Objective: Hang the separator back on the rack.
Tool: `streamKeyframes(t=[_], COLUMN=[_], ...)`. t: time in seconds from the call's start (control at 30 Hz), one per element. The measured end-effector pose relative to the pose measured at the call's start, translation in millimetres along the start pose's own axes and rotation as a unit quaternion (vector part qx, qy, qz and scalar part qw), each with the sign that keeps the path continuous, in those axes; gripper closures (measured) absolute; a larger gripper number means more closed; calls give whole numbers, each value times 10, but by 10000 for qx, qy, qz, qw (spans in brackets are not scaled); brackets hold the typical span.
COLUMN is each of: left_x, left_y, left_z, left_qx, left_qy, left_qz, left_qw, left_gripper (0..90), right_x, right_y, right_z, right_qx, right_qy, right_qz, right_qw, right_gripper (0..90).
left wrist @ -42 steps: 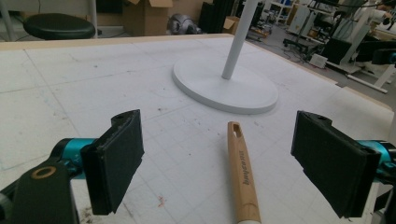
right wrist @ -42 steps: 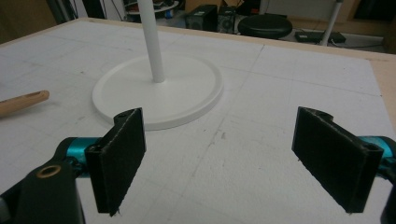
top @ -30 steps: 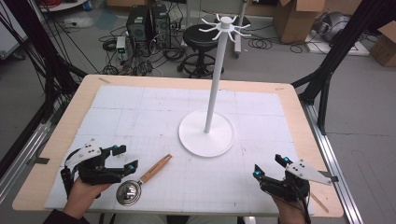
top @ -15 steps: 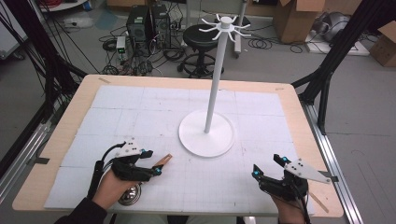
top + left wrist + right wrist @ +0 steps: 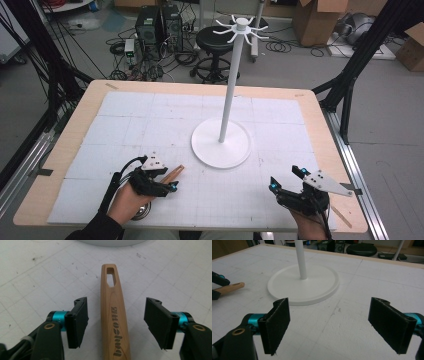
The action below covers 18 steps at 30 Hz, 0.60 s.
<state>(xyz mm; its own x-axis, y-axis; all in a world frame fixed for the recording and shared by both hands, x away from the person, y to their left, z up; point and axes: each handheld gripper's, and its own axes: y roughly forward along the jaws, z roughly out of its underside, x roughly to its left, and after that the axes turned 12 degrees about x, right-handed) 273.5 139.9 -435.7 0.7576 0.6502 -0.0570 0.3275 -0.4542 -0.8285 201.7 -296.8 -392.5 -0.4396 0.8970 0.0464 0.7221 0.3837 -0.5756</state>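
Left gripper [image 5: 116, 322] astride wooden handle [image 5: 113, 315], jaws just closing, untouching.

Desk [image 5: 65, 150]: wooden border, white gridded mat laid over the middle. White stand [image 5: 221, 145]: round base set near the mat's centre, thin upright pole, spoked hooks at the top. Left hand-held gripper [image 5: 167, 182]: placed over a wooden handle [image 5: 174, 173] at the front left; a metal utensil head [image 5: 142, 212] is partly seen under the hand. Right hand-held gripper [image 5: 286, 180]: held at the front right, well apart from the stand.
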Motion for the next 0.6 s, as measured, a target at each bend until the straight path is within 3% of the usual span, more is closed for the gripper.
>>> streamKeyframes(t=[0.3,0.6], left_x=[-9,-18], left_y=[24,20], left_z=[5,5], left_qx=[127,136], left_qy=[94,151], left_qz=[-273,-218], left_qw=[9995,9996], left_gripper=[476,551], right_x=[-3,-6], right_y=[12,16], right_z=[2,5], right_qx=[18,28], right_qy=[-27,-18], right_qz=[-10,-12], right_qw=[10000,10000], right_gripper=[161,162])
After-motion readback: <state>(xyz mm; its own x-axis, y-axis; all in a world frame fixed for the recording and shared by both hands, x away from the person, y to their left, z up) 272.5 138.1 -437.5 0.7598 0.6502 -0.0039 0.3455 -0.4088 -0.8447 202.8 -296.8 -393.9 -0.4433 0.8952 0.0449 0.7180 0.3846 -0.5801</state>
